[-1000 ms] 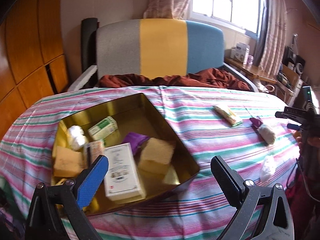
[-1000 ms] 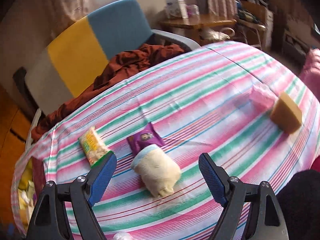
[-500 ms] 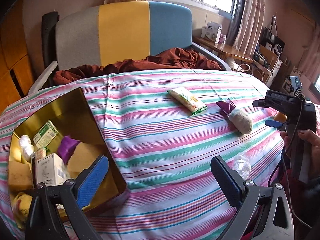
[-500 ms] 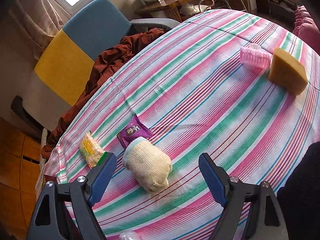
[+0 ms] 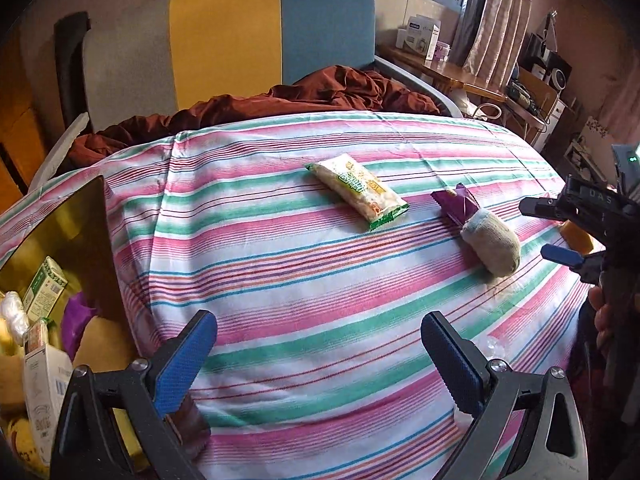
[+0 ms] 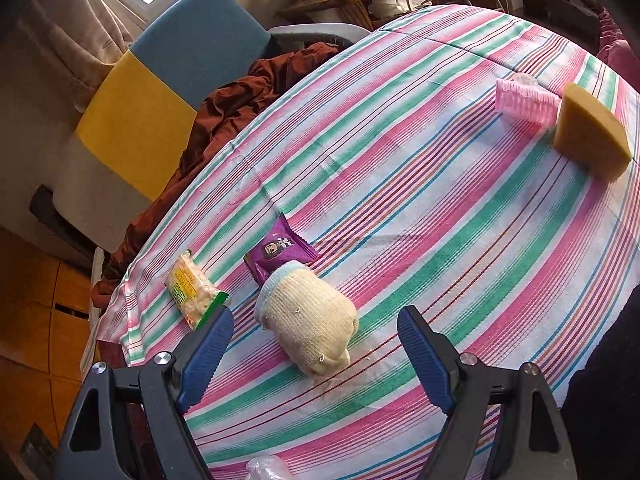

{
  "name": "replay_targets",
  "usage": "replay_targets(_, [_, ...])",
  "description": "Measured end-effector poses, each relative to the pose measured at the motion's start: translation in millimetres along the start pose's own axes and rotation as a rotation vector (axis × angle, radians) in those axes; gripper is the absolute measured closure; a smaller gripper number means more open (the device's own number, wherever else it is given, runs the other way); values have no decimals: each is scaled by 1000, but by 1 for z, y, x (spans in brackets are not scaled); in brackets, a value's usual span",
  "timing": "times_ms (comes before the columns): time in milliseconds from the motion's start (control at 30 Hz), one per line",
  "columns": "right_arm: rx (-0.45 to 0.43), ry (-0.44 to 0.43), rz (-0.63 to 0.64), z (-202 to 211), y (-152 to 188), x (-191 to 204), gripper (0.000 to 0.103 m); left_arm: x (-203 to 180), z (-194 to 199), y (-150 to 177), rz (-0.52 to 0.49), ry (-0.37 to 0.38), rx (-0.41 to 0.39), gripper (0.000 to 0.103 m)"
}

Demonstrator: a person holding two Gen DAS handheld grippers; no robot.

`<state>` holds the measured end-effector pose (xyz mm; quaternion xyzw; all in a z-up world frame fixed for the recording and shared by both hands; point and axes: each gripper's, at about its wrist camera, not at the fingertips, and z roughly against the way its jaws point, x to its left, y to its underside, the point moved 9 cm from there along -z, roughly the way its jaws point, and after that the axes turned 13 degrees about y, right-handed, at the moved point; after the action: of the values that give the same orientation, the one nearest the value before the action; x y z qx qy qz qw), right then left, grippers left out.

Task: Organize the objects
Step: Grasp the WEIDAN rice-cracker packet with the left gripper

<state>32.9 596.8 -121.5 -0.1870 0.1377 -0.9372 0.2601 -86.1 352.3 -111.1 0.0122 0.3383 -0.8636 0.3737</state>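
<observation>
While the gold tin [image 5: 86,216] sits at the far left edge of the striped surface [image 5: 320,280], already loaded with small boxes and sponges, the collecting step carries on: the right gripper [image 6: 316,344] hangs just above the rolled cream sock [image 6: 310,316], jaws spread wide with nothing between them, the roll lined up in the gap. That looks like the next pick. It calls for a short drop so the pads straddle the roll across its width, then a firm squeeze; knitted and soft, it should compress and hold well.

Touching the sock's cuff on the far side lies the purple wrapper [image 6: 280,250], glossy, flat and crinkled, so a careless close could drag it along. Just left of the sock, towards the tin, is the yellow-green snack packet [image 6: 192,292], a slick, puffy pillow. Well off to the right of the sock, a ribbed pink roller [image 6: 524,102] touches a porous tan sponge wedge [image 6: 588,132].

The left gripper [image 5: 318,354] is open too, empty, poised over bare cloth between tin and sock.
</observation>
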Motion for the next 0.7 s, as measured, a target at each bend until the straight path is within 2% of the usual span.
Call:
replay_targets(233, [7, -26, 2, 1, 1, 3, 17, 4, -46, -39, 97, 35, 38, 1])
replay_targets(500, [34, -69, 8, -3, 3, 10, 17, 5, -101, -88, 127, -8, 48, 1])
replay_targets(700, [53, -95, 16, -6, 6, 14, 17, 5, -142, -111, 155, -40, 75, 1])
